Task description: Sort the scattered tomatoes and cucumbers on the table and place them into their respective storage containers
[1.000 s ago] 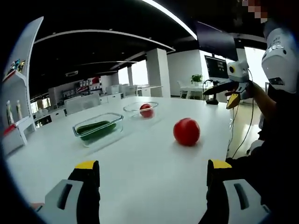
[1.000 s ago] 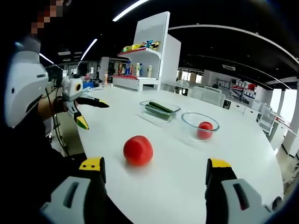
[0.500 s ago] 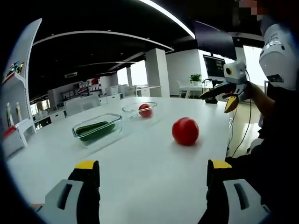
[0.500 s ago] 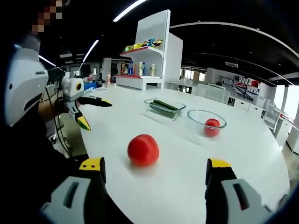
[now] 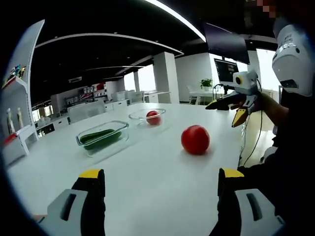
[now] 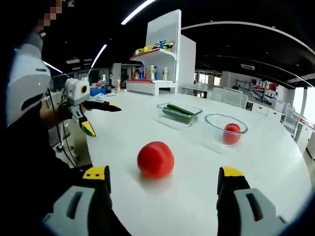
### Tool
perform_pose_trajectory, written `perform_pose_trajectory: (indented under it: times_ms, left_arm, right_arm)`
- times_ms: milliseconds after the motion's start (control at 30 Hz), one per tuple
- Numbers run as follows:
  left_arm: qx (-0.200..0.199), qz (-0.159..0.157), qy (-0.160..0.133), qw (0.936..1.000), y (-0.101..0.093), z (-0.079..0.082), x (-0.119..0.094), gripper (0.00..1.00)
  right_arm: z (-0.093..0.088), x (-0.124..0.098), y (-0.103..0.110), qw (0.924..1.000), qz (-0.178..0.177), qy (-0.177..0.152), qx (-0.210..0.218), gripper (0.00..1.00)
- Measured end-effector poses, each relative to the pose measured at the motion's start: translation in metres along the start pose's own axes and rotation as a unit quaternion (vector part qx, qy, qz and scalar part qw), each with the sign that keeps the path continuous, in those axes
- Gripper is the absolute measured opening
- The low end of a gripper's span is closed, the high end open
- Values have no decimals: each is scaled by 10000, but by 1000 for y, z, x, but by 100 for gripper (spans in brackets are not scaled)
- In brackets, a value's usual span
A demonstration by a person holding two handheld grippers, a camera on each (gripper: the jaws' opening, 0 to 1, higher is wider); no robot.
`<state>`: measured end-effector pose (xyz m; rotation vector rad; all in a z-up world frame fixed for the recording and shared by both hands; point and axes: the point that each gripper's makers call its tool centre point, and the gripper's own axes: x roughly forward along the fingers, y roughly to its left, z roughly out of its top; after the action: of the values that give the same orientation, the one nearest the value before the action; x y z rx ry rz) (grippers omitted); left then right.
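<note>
Both hand-held grippers, left and right, hang with jaws apart above the worktop, a loose tomato near them.

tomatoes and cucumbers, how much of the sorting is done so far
Done: one red tomato sits in the round glass bowl, green cucumbers in the rectangular glass container. In hand: nothing; left gripper and right gripper have open jaws. Left: the loose red tomato on the white table.
</note>
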<state>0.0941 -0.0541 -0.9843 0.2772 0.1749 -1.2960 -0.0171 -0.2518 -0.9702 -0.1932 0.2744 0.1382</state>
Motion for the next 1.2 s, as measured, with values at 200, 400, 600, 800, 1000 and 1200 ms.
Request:
perform_pose_trajectory:
  times_ms: [200,400,600,800,1000,1200]
  left_arm:
    - [81,43,-51,9999,-2,2,2,94]
    - [33,78,-86,9999,0,2,1,93]
    - [-46,74,-100,9999,0,0,2,93]
    - [-79,47,-59,9999,-2,-3,2,93]
    - [-15,111,-214,9997,-1,1,4,91]
    - [-58,94,-226,9997,-1,1,4,91]
  right_arm:
    - [-12,10,4,9999,34,145,47,86]
    - [-15,21,4,9991,82,-13,426,82]
    - [-20,35,9,9984,137,-34,539,85]
    - [-21,52,25,9977,370,-167,550,81]
    - [-30,69,36,9987,404,-131,276,77]
    - [-35,79,41,9984,436,-116,334,74]
